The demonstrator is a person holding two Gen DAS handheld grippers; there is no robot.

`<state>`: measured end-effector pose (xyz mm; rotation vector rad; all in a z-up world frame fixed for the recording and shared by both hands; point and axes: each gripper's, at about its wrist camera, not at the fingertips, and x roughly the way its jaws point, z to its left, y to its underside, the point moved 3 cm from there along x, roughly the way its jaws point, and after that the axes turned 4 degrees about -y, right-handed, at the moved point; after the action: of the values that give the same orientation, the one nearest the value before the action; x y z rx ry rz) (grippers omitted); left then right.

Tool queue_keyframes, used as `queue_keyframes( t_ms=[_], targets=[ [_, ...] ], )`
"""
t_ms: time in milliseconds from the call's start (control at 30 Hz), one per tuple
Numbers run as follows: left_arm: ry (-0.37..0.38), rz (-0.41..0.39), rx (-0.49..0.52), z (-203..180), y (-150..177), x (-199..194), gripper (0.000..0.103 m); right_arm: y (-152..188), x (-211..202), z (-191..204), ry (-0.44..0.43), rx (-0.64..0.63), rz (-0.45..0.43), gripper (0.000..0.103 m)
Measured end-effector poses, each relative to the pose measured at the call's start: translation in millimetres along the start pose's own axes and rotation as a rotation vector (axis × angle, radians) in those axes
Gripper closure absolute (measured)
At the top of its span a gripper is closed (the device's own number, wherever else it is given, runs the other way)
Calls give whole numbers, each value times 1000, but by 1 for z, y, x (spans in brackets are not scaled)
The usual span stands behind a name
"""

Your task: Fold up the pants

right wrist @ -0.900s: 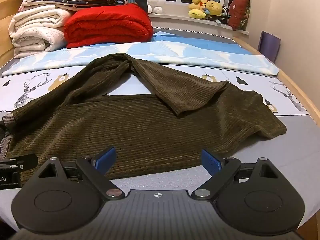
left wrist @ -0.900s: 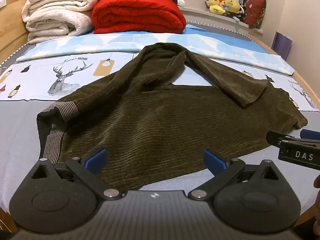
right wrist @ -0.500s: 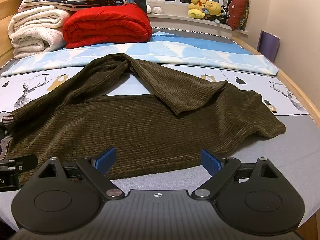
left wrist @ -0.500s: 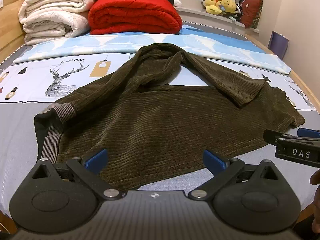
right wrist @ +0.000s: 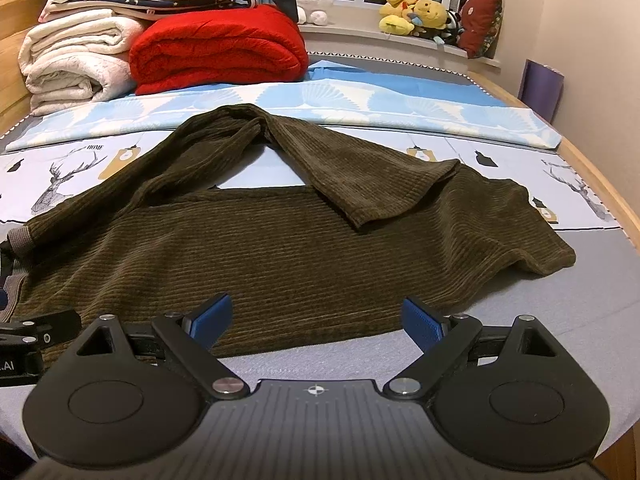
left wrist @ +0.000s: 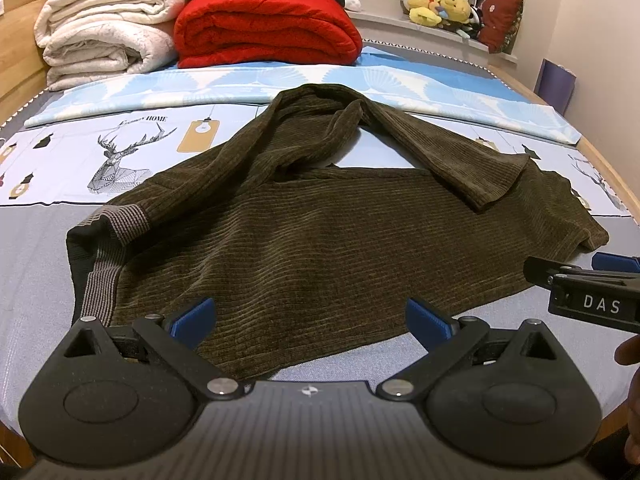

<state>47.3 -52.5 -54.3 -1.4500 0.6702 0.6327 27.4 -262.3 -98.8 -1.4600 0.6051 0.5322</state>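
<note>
Both grippers have moved very little: the left gripper (left wrist: 310,314) and right gripper (right wrist: 316,318) hover with jaws released over the near edge of the brown corduroy pants (left wrist: 320,240) on the bed (left wrist: 36,280).

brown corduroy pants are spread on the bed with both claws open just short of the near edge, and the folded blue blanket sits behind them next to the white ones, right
Not quite: the folded blanket behind the brown corduroy pants is red, not blue, as the right wrist view shows. The rest holds: the pants lie spread on the bed, both the left claw and the right claw are open just short of the near edge, and the white folded blankets sit beside the red one.
</note>
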Motion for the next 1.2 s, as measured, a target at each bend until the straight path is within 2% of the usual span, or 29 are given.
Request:
queue_keyframes(
  t_ms=[133,533,867,967,1033,1100,1133,1200],
  targets=[
    [0,0,1,0,0,0,1,0,0,1,3,-4,-4,12],
    [2,0,11,-3,0,1,3,1,2,5,1,-20,12,30],
    [4,3,19,-4,1,1,3,2,2,3,7,-17,18,31],
    [5,3,20,-4,1,1,6,2,3,2,16,-20,8,31],
    [6,2,29,-4,1,1,15,1,3,2,31,-31,14,31],
    [-5,-13,51,-3,0,-1,50,1,4,0,24,-22,21,31],
    [-2,-15,63,0,-1,-1,56,1,4,-1,18,-17,23,31],
    [20,0,86,8,-8,-1,84,-2,4,-7,12,-1,13,33]
  ],
)
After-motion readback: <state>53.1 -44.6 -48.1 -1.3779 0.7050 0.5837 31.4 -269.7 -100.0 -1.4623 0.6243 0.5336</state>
